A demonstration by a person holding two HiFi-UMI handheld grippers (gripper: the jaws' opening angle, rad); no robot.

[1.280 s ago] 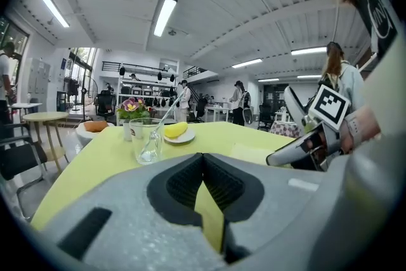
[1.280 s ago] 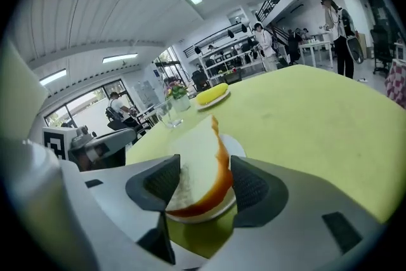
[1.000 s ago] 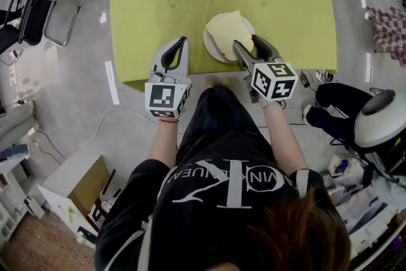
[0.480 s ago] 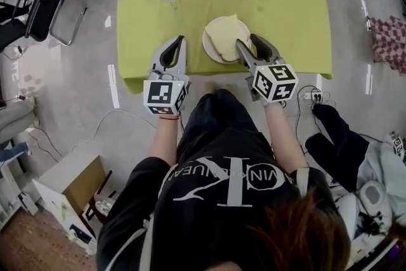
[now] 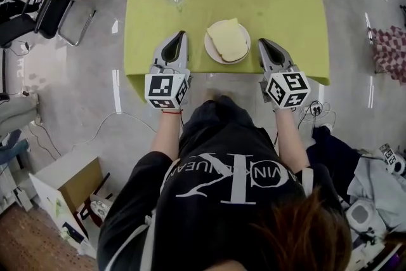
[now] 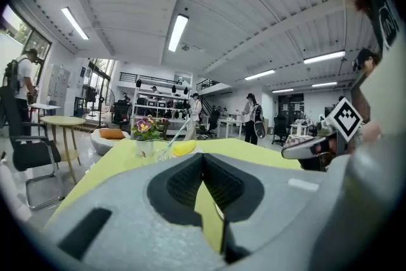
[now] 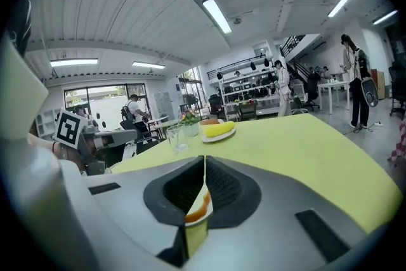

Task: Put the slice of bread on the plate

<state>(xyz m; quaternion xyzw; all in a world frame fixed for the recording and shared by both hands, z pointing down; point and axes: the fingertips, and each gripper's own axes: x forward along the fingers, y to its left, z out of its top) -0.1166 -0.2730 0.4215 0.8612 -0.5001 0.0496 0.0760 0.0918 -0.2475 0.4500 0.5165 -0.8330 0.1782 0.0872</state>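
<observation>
The slice of bread (image 5: 227, 39) lay flat on the plate (image 5: 209, 51) at upper centre, so the right gripper (image 5: 264, 43), jaws just closed on nothing, and the left gripper (image 5: 178, 35), jaws together and empty, flanked it untouching, seemingly finished.

Black shirt (image 5: 222, 203) — white print, upside down, partly legible: "VIN", "K".
</observation>
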